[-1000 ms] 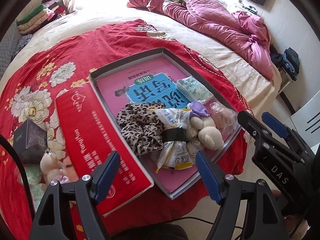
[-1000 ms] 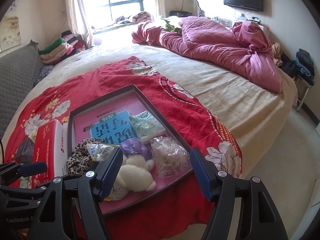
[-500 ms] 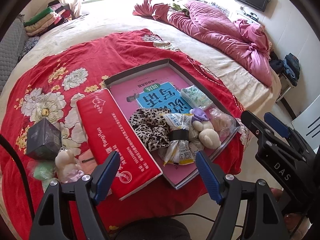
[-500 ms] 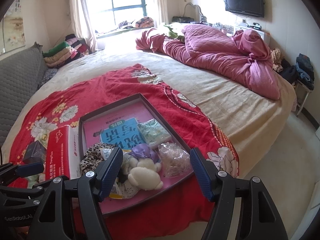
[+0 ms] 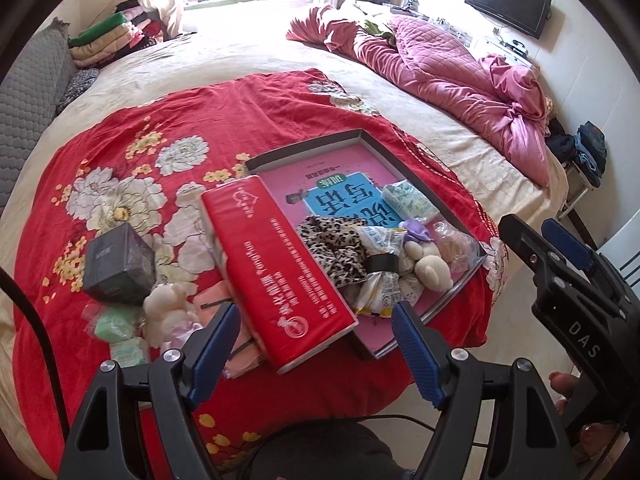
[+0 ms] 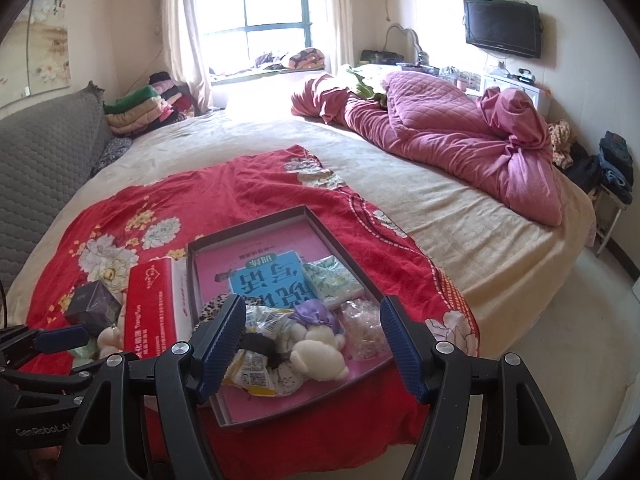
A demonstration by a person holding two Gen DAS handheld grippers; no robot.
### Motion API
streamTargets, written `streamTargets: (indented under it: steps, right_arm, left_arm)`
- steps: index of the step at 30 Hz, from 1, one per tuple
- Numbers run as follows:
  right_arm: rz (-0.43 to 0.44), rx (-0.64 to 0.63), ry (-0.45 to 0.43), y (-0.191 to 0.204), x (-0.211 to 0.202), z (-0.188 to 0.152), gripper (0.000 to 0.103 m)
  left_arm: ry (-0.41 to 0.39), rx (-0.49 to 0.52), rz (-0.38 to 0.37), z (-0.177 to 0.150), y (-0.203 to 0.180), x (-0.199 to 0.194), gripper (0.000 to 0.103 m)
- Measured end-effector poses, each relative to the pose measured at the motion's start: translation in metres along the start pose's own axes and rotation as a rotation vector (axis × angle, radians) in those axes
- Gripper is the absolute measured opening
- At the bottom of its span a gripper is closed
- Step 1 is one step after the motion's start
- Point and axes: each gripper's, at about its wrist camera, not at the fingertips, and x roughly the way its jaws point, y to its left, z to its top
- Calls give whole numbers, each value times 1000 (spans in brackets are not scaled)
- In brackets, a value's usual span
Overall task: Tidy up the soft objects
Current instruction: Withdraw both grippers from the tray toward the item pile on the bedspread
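1. Both tools stand wide and empty: the left tool (image 5: 312,344) hangs over the red pack (image 5: 276,272), the right tool (image 6: 312,340) over the tray (image 6: 340,236).
2. Leftover soft things lie on the red blanket (image 5: 168,120) beside the pack: a cream plush (image 5: 164,308) and green packets (image 5: 116,322).
3. Probably next: approach the plush from above and pinch its body.
4. The pack and the dark box (image 5: 118,262) crowd it; the tray's near end is already heaped with a leopard cloth (image 5: 336,244).

You're in a home bedroom: big bed (image 6: 460,248), rumpled pink quilt (image 6: 460,136), wall TV (image 6: 502,28), curtained window (image 6: 256,8), folded clothes (image 6: 136,114).
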Motion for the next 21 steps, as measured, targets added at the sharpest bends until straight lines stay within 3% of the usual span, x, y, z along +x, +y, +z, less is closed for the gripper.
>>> streamTargets:
  steps: [13, 21]
  right_arm:
    - [52, -110, -18, 50, -15, 1, 71]
    - [99, -183, -9, 84, -22, -4, 71]
  left_arm:
    - [-18, -61, 42, -14, 39, -22, 77]
    - [-25, -160, 88, -28, 95, -39, 77]
